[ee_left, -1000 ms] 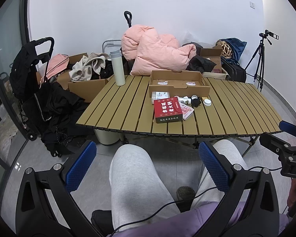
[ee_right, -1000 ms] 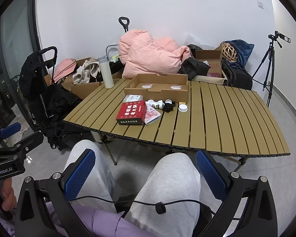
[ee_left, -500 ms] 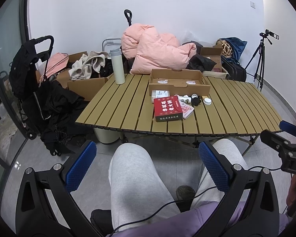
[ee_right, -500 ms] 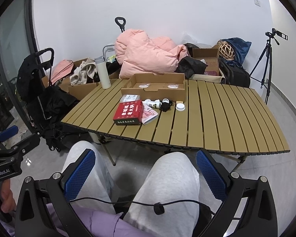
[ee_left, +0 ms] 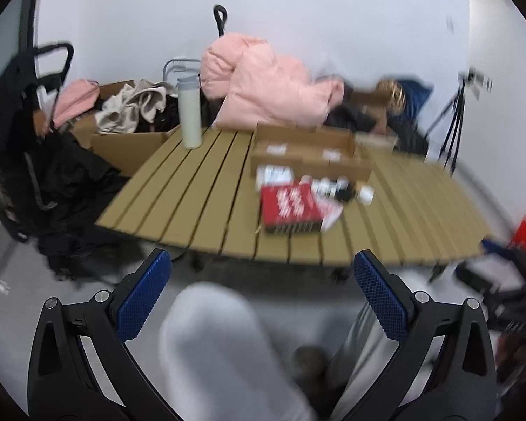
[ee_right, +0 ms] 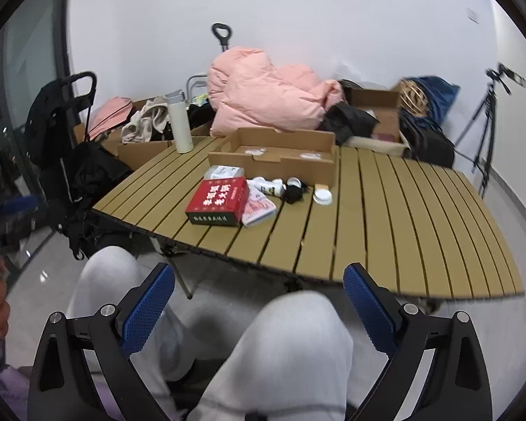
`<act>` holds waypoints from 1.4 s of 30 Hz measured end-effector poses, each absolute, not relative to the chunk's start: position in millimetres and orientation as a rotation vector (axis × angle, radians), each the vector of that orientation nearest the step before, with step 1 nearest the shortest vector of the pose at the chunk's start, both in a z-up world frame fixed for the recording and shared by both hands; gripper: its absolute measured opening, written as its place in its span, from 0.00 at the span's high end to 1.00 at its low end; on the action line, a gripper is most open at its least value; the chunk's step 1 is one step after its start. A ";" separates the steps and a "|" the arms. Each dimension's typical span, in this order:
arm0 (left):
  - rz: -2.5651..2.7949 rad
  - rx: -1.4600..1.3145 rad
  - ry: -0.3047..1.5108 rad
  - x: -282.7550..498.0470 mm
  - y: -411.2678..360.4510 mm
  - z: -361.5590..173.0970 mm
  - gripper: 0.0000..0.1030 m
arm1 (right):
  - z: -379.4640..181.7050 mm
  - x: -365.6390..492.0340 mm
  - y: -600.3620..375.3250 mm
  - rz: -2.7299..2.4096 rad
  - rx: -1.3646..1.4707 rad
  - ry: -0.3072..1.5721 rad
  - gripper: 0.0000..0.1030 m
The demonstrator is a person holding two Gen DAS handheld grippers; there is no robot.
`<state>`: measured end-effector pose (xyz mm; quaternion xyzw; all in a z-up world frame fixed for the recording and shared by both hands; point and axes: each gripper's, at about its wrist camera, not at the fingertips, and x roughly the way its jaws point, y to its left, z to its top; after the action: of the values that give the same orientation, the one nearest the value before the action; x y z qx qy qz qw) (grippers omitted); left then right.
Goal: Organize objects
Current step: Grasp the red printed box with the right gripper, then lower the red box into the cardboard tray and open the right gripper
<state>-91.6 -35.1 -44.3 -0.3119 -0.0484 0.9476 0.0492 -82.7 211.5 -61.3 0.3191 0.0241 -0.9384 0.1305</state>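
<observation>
Ahead, the red box point(ee_right: 218, 202) lies flat on the slatted table point(ee_right: 385, 217), well apart from both grippers; its top bears white characters, its near side is dark green; a pink packet point(ee_right: 258, 208) touches its right edge, with a small white bottle point(ee_right: 269, 186), a black item point(ee_right: 294, 193) and a white lid point(ee_right: 322, 196) beyond, before an open cardboard tray point(ee_right: 280, 156); left gripper point(ee_left: 262, 296) and right gripper point(ee_right: 259, 307) hang spread wide, empty, over grey-trousered knees point(ee_right: 291, 343).

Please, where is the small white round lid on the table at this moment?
In the right wrist view the white lid lies flat on the slatted table, right of the black item and before the cardboard tray.
</observation>
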 end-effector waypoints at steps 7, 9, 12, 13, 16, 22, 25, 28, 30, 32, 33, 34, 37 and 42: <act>2.862 -1.174 -0.018 -202.1 -37.1 -86.0 0.00 | -82.2 -184.4 193.4 -2.575 1.047 -0.045 0.11; 2.816 -1.173 -0.019 -228.5 -36.3 -97.2 0.02 | -86.9 -216.3 179.1 -2.562 1.082 -0.009 0.24; 2.739 -1.191 -0.051 -271.1 -32.9 -114.0 0.06 | -105.1 -265.5 151.9 -2.519 1.136 0.047 0.30; 2.712 -1.187 -0.046 -282.8 -31.0 -121.0 0.07 | -116.0 -285.1 142.5 -2.496 1.160 0.055 0.31; 2.642 -1.253 0.036 -312.0 -17.2 -146.8 0.20 | -146.8 -327.0 125.8 -2.439 1.248 0.027 0.42; 2.356 -1.500 -0.293 -349.8 -26.1 -196.9 0.38 | -189.4 -361.4 119.0 -2.319 1.358 -0.043 0.61; 2.325 -1.473 -0.392 -349.5 -32.2 -196.1 0.54 | -191.7 -362.2 120.9 -2.300 1.337 -0.080 0.65; 2.357 -1.444 -0.369 -343.4 -28.7 -188.4 0.54 | -190.0 -361.6 120.2 -2.273 1.344 -0.099 0.69; 2.362 -1.405 -0.392 -340.0 -30.9 -180.9 0.54 | -181.1 -355.4 117.2 -2.310 1.305 -0.048 0.69; 2.368 -1.354 -0.424 -337.6 -33.6 -169.8 0.54 | -168.3 -350.4 118.1 -2.343 1.256 -0.032 0.69; 2.374 -1.331 -0.430 -336.6 -33.7 -163.5 0.55 | -163.2 -348.7 119.0 -2.352 1.240 -0.031 0.69; 2.382 -1.307 -0.429 -336.4 -33.0 -154.5 0.55 | -156.4 -348.1 120.4 -2.359 1.223 -0.030 0.69; 2.409 -1.260 -0.443 -346.1 -29.1 -123.8 0.53 | -128.7 -351.0 126.0 -2.375 1.156 -0.050 0.69; 2.489 -1.139 -0.318 -398.0 -7.6 -66.3 0.53 | -78.9 -396.5 141.3 -2.423 1.043 -0.121 0.69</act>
<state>-398.0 -7.6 -66.3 -0.4058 -0.1133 0.8865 0.1915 -396.5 141.3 -78.9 0.3826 -0.0446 -0.8890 0.2478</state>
